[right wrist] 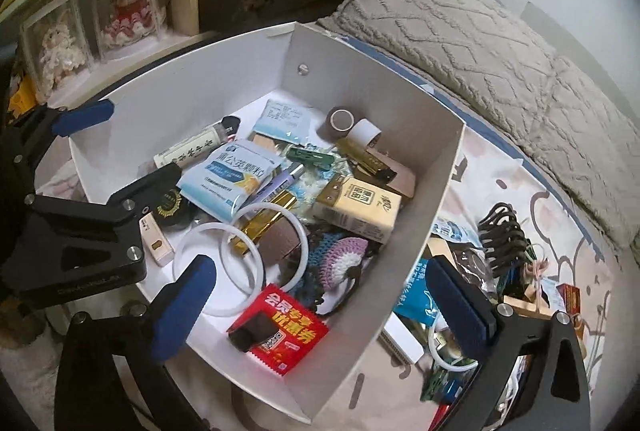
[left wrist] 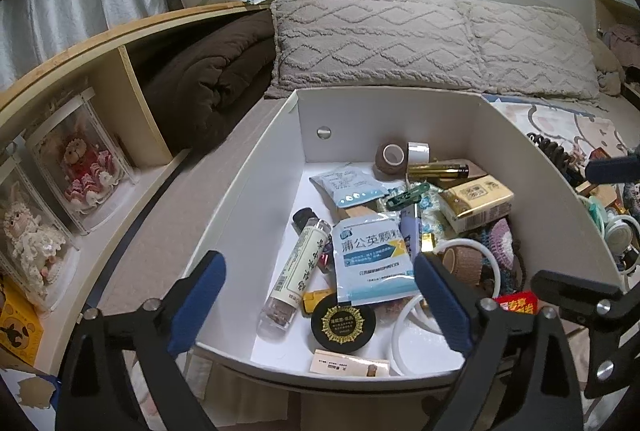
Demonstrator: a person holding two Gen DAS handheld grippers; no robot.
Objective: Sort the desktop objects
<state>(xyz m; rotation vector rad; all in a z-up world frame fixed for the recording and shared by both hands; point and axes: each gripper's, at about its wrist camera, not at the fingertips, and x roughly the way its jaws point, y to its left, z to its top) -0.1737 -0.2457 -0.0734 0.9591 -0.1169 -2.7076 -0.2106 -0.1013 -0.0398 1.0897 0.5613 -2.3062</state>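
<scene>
Mostly done from the left wrist: white box (left wrist: 260, 167) on the bed already holds sachets, tape, tissue pack; left claw (left wrist: 320, 307) released, empty over it. Right wrist: right claw (right wrist: 320, 307) also released, straddling the box's right wall, loose pile (right wrist: 508, 271) beside the box still unsorted.

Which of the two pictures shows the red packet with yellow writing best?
The right wrist view: the red foil packet with yellow writing lies fully visible in the white cardboard box. The left wrist view shows only its corner behind the tongs.
</scene>
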